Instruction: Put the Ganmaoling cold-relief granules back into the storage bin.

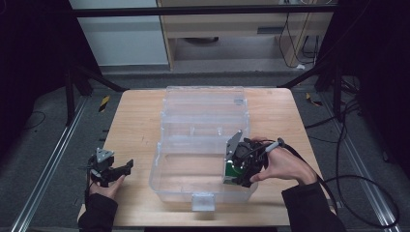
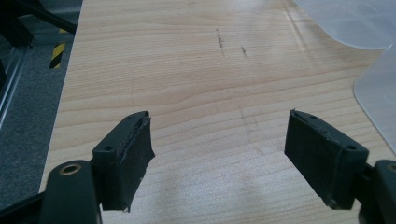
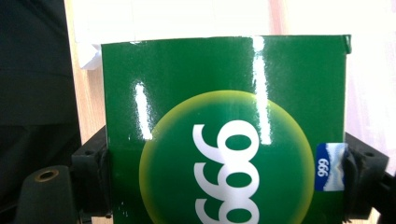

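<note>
A: At the centre of the high view sits a clear plastic storage box (image 1: 193, 159) on the wooden table (image 1: 140, 121), its lid thrown back toward the top of the frame. Lower right of centre, the right gripper (image 1: 237, 181) is over the box's right end, and there's a flash of green under it.

B: That's the green carton (image 1: 231, 170), at the box's right-hand wall, low in the frame. Whether it touches the box floor I can't tell from up here. And lower left?

A: Lower left, the left gripper (image 1: 126, 166) sits on the bare tabletop, well apart from the box, a dark-sleeved hand around it.

B: Over to the left gripper view: two black jaws rising from the bottom corners, a wide gap between them, the fingertips (image 2: 128, 154) gripping nothing, only wood grain between them. Released, plainly. A corner of the clear box (image 2: 378, 88) peeks in at the right edge.

A: Now the right gripper view, and it's green nearly edge to edge! The carton (image 3: 224, 116), glossy, with white figures on a yellow-rimmed disc, a small blue label at the right.

B: The pads (image 3: 93, 177) press each side of it, lower left and lower right of the frame. Clenched on the carton, no doubt.
</note>
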`<state>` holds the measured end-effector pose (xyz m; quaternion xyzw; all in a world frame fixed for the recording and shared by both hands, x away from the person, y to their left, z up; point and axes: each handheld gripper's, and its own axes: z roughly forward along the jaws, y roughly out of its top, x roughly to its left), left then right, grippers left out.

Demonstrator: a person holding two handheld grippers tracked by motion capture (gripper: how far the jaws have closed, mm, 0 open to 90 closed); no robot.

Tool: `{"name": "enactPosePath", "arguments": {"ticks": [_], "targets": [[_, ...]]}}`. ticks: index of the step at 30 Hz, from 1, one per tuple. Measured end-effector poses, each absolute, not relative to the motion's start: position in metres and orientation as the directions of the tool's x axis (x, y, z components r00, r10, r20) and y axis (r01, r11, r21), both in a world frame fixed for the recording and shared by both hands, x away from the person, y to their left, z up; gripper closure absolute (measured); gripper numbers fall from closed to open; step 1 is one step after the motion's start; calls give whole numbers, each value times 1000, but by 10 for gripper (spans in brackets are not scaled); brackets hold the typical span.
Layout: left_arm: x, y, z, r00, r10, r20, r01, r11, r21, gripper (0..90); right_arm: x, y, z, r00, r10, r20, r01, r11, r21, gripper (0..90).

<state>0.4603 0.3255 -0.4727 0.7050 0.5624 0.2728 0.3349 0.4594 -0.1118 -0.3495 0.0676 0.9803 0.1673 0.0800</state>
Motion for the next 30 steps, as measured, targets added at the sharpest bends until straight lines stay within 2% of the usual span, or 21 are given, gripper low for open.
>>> {"name": "enactPosePath", "arguments": {"ticks": [18, 24, 30], "targets": [[460, 326, -473, 218, 976, 10, 610, -144, 779, 224, 460, -108, -373, -981, 148, -122, 107, 950, 294, 157], [460, 327, -473, 218, 976, 10, 611, -145, 778, 223, 461, -112, -381, -981, 162, -105, 120, 939, 323, 154], [460, 326, -472, 219, 976, 10, 609, -145, 780, 223, 462, -109, -388, -982, 148, -115, 108, 949, 297, 149]]}}
